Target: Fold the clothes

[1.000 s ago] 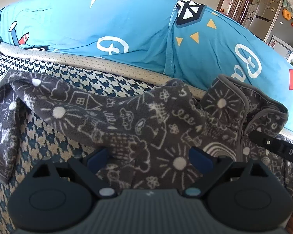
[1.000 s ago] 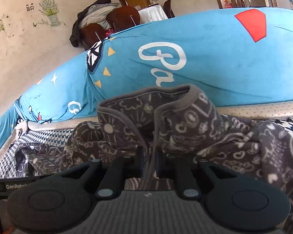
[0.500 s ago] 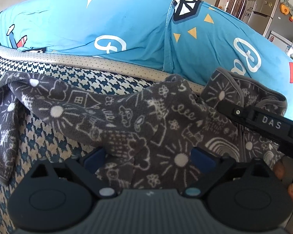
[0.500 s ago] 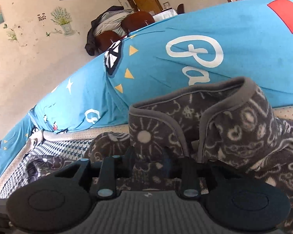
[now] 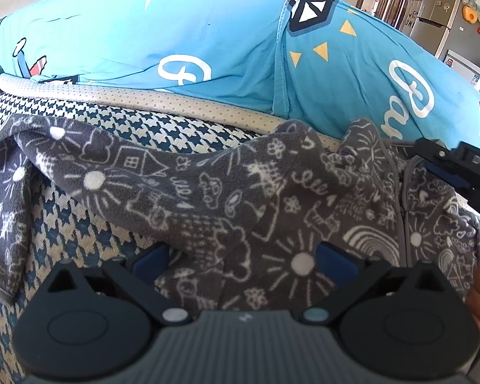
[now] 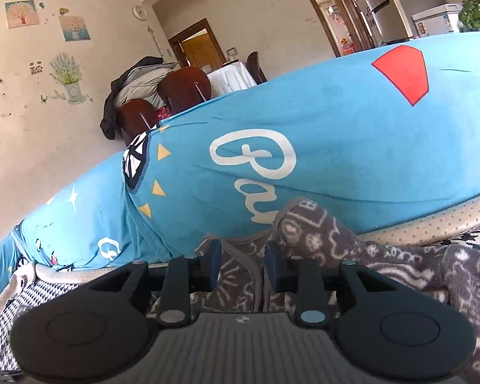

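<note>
Grey doodle-print fleece garment [image 5: 208, 188] spread from 9 to 3 o'clock over the houndstooth seat cover [image 5: 80, 224], below the blue printed cushions [image 5: 176, 32]. Left gripper [image 5: 241, 259], jaws wide apart, fleece between them. Right gripper [image 6: 242, 264], jaws partly apart, straddles the garment's grey-bound edge [image 6: 240, 256] at 6 o'clock.

A lived-in home, living and dining area together. Bright blue cartoon-print cushions [image 6: 336, 160] back a houndstooth sofa seat [image 5: 163, 128]. Behind stand wooden dining chairs [image 6: 182, 88] with a jacket [image 6: 134, 80] thrown over them, a table under a white cloth [image 6: 230, 76], flower stickers on the wall [image 6: 65, 76], and a refrigerator [image 5: 444, 12] dotted with magnets.
</note>
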`<state>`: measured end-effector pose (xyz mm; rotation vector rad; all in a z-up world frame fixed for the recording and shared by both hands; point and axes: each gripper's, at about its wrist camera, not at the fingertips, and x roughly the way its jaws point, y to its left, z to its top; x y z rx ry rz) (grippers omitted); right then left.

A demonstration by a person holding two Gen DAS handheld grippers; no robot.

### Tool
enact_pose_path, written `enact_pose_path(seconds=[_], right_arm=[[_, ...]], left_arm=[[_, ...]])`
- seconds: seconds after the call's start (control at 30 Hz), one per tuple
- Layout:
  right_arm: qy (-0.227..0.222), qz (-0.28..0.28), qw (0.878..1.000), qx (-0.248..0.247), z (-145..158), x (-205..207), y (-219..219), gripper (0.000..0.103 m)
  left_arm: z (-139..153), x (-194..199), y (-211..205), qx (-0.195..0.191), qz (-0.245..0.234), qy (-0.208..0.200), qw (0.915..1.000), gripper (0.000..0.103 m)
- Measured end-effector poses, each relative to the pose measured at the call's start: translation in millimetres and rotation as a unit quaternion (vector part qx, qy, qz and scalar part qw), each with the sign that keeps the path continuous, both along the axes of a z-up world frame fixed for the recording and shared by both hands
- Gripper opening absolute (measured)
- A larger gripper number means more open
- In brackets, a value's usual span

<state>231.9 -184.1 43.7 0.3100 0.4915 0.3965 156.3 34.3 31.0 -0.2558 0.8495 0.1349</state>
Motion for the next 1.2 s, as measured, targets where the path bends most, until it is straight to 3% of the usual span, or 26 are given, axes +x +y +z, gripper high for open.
enact_pose_path(seconds=[0.2, 0.37, 0.73, 0.83, 1.2], right_arm=[[0.009, 0.011, 1.000, -0.020, 0.4, -7.3, -5.0, 0.034], [0.035, -0.024, 0.999, -0.014, -15.7, 1.1, -10.6, 0.035], [0.041, -0.038, 0.998, -0.016, -31.6, 12.7, -10.2, 0.037], [0.043, -0.030, 0.998, -0.023, -22.7, 9.8, -6.9, 0.043], [0.047, -0.050, 0.997, -0.026, 17.3, -38.2, -16.6, 0.049]], left_arm=[[2.5, -1.0, -0.5, -0.004, 0.004, -0.001, 1.0000, 0.102], [3.1, -3.6, -1.1, -0.003, 0.001, 0.000, 1.0000, 0.103], [-2.3, -1.6, -3.3, 0.008, -0.001, 0.004, 1.0000, 0.103], [-1.7, -1.8, -3.7, 0.008, 0.002, 0.003, 1.0000, 0.103], [13.1, -14.0, -10.9, 0.006, -0.014, -0.014, 0.9998, 0.103]])
